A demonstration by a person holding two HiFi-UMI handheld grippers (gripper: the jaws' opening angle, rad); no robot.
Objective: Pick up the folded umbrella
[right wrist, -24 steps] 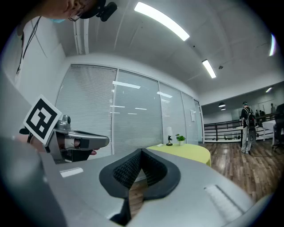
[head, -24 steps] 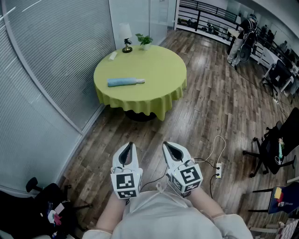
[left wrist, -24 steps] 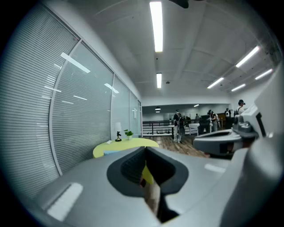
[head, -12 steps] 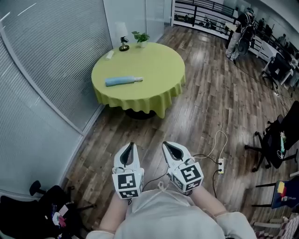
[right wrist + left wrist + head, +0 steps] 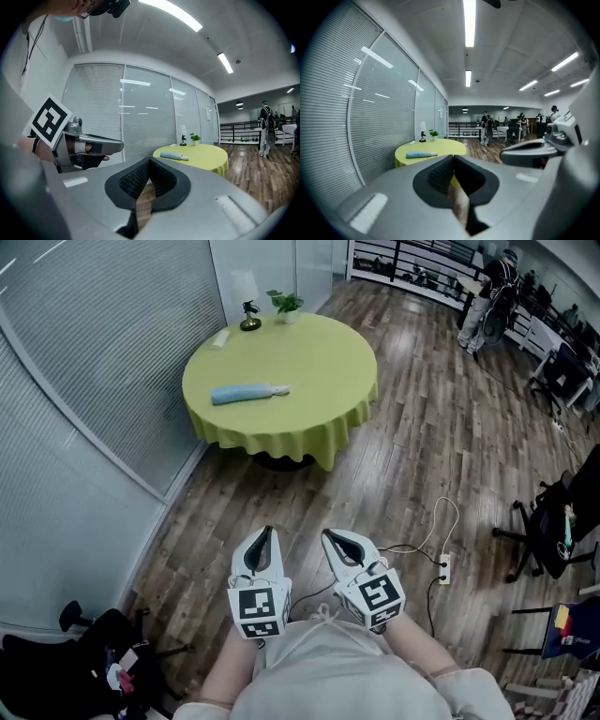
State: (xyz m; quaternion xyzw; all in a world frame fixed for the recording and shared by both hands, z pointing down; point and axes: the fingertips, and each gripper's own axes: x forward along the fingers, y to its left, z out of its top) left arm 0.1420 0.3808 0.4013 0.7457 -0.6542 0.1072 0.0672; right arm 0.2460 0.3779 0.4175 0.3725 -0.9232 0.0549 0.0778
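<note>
A folded light-blue umbrella (image 5: 247, 393) lies on its side on a round table with a yellow-green cloth (image 5: 309, 367); it also shows as the umbrella (image 5: 420, 154) in the left gripper view and the umbrella (image 5: 174, 157) in the right gripper view. My left gripper (image 5: 266, 534) and right gripper (image 5: 328, 536) are held side by side close to my body, well short of the table, above the wood floor. Both have their jaws together at the tips with nothing between them.
A small potted plant (image 5: 287, 305), a lamp figurine (image 5: 249, 317) and a flat white item (image 5: 220, 338) sit at the table's far edge. Glass walls with blinds run along the left. A power strip with cord (image 5: 441, 568), an office chair (image 5: 553, 531) and people (image 5: 487, 296) are to the right.
The head view has shifted slightly; the table sits a little higher and more to the left in frame. Both grippers kept their pose, shut.
</note>
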